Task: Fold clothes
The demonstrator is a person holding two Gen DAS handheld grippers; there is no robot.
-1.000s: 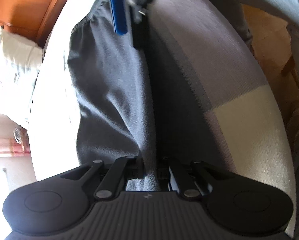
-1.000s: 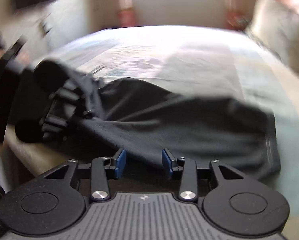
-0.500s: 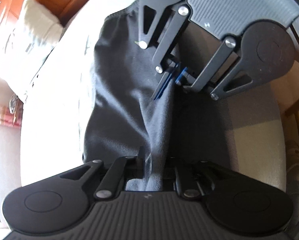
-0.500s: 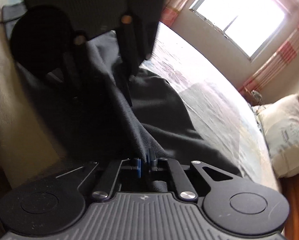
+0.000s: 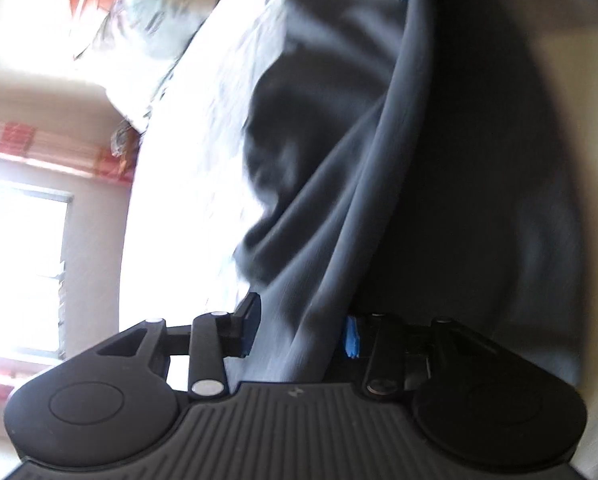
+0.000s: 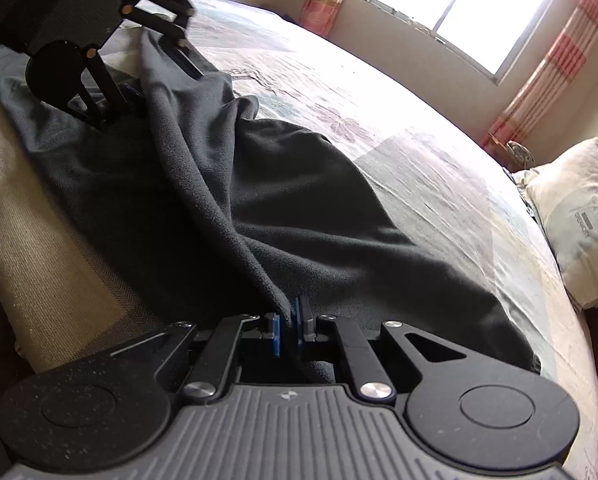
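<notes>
The right gripper (image 6: 287, 330) is pinching the dark garment's (image 6: 299, 216) edge, while the left gripper (image 5: 299, 330) fingers are opening around a fold. The garment is lying rumpled on the bed (image 6: 379, 92), so folding is looking barely begun.

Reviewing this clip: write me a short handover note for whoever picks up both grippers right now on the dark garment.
Right gripper: shut on a ridge of the dark garment, pinched between its blue pads.
Left gripper: jaws opening; the cloth runs between the pads, which no longer press on it. In the right wrist view it sits at the garment's far end.
Garment: on the bed, bunched into a raised fold line between the two grippers, the rest spread flat. Pillow lies beyond it.
Done: one lengthwise fold gathered, apparently.
Left: lay the fold flat, smooth it, then likely fold again.
</notes>
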